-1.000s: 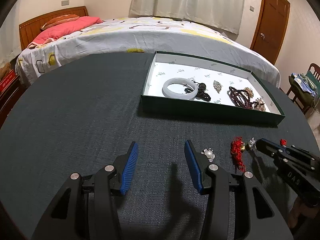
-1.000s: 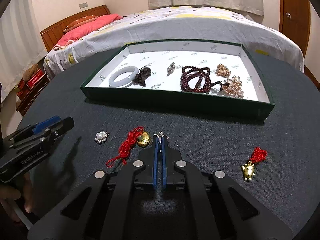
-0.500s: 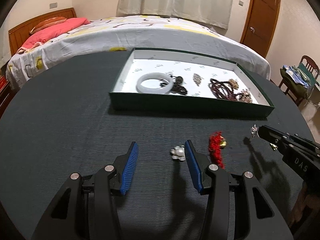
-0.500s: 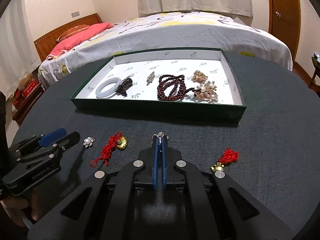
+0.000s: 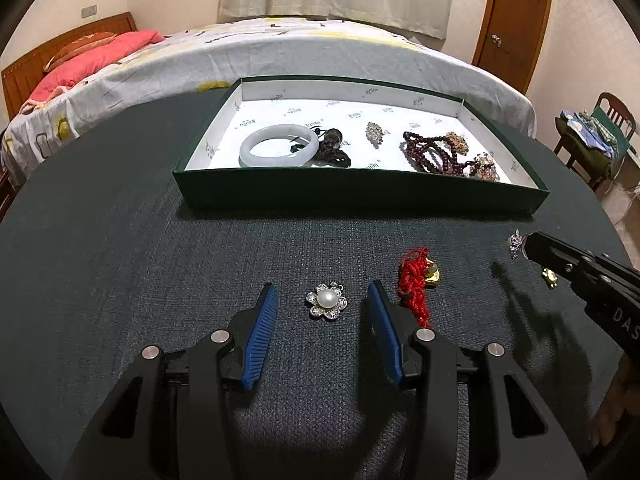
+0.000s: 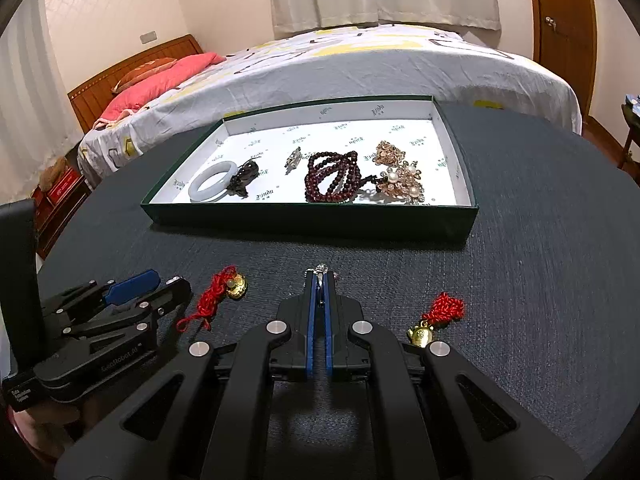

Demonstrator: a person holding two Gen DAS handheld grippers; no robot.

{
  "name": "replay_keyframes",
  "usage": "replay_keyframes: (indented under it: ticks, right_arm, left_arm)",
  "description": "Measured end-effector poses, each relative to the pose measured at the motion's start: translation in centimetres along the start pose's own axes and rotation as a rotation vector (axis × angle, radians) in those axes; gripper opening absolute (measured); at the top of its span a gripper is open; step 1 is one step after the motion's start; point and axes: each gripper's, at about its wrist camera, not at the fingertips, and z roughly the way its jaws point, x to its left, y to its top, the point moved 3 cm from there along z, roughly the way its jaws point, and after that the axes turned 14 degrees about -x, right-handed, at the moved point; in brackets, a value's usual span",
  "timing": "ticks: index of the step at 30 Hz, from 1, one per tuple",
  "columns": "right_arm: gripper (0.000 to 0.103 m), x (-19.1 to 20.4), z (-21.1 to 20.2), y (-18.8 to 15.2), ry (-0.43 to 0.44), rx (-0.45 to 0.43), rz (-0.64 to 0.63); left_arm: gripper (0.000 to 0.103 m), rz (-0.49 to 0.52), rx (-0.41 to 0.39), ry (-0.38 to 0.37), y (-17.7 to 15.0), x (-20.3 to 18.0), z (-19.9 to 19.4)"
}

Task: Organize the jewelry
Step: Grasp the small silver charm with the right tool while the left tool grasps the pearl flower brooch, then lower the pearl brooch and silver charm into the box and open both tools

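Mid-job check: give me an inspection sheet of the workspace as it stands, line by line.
Surface: dark round table, woven cover.
Job's things: green tray holds a white bangle, dark bead strand and brooches; pearl flower brooch, red-cord gold charm and second red-cord charm lie on the table.
Clutter: nothing seen.
Grippers: left tool open, straddling the pearl brooch without touching; right tool shut on a small silver piece.
Cables: nothing seen.
Surroundings: bed, curtains, wooden door, chair.
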Motion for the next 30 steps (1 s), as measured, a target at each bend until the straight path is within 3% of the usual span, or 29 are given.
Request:
replay_keyframes:
  ticks: [11,23,30]
  right_arm:
    - [0.004,-0.1,0.1,-0.3,0.001,0.004,0.003]
    - [0.004,0.0,-0.3,0.0,-0.005,-0.028,0.004]
    - [0.004,0.0,-1.3,1.9,-0.005,-0.081,0.007]
  left_arm:
    - [0.018,-0.001,-0.002,-0.002,0.1,0.4,0.0]
    - [0.018,-0.009,-0.029,-0.026,0.6,0.3,-0.7]
    - [0.018,-0.021,-0.106,-0.047,3.3,0.2,-2.0]
